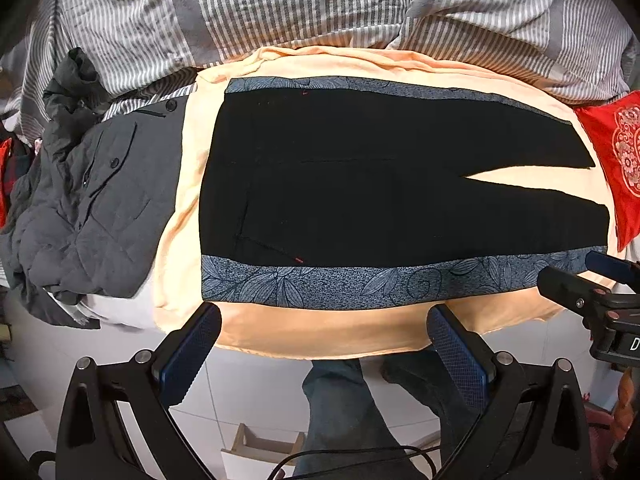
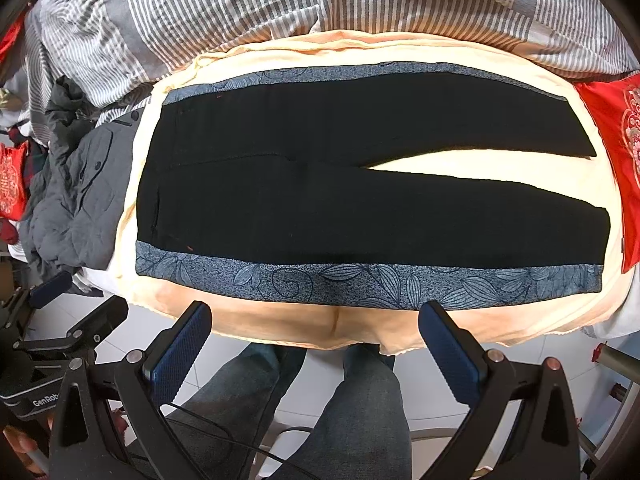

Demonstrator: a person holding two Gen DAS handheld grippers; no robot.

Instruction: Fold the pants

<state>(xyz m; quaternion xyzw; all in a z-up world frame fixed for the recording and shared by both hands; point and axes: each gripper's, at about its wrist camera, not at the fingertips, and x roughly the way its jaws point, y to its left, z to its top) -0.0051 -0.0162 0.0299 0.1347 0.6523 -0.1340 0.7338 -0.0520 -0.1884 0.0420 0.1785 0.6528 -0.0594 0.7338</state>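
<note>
Black pants (image 1: 360, 184) with blue-grey leaf-patterned side bands lie flat on a peach sheet (image 1: 320, 332), waist at the left, legs spread apart to the right. They also show in the right wrist view (image 2: 320, 208). My left gripper (image 1: 324, 324) is open and empty, just short of the near patterned band. My right gripper (image 2: 316, 320) is open and empty, also at the bed's near edge. The right gripper shows at the right edge of the left wrist view (image 1: 592, 292).
A grey jacket (image 1: 92, 208) lies heaped left of the pants. A striped duvet (image 1: 304, 8) is bunched behind. A red embroidered cushion (image 1: 620, 160) sits at the right. Below are white floor tiles (image 2: 304, 380) and the person's jeans-clad legs (image 2: 360, 420).
</note>
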